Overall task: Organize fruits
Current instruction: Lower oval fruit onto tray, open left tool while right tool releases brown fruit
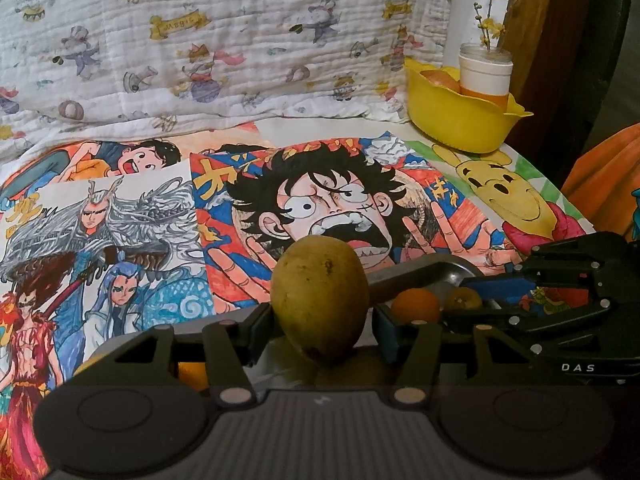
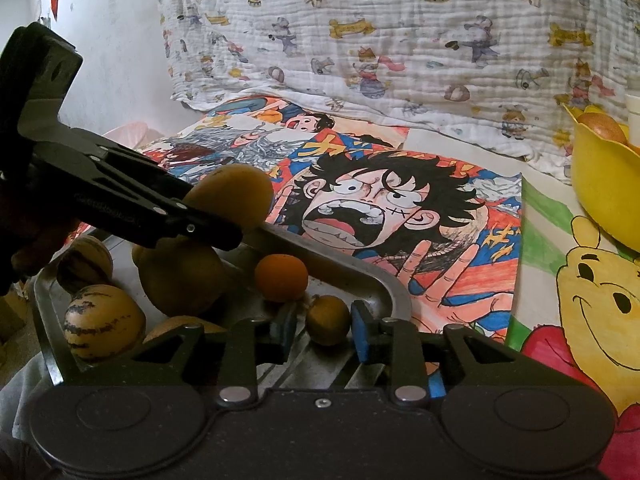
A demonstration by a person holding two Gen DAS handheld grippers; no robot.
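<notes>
My left gripper [image 1: 322, 322] is shut on an oval yellow-green fruit [image 1: 320, 296] and holds it above a metal tray [image 1: 420, 268]. In the right wrist view that fruit [image 2: 232, 196] hangs over the tray's rim [image 2: 384, 284]. My right gripper [image 2: 323, 330] is open low over the tray, and a small round yellowish fruit [image 2: 328, 320] lies between its blue pads without being pressed. An orange fruit [image 2: 281, 278], a large yellow fruit [image 2: 180, 276] and two striped melons [image 2: 104, 328] also lie in the tray.
A yellow bowl [image 1: 456, 116] stands at the back right, holding fruit and a white cup [image 1: 486, 76] with a flower sprig. Cartoon drawings [image 1: 320, 200] cover the table, and a printed quilt [image 1: 200, 40] hangs behind. An orange cloth [image 1: 608, 176] is at the right edge.
</notes>
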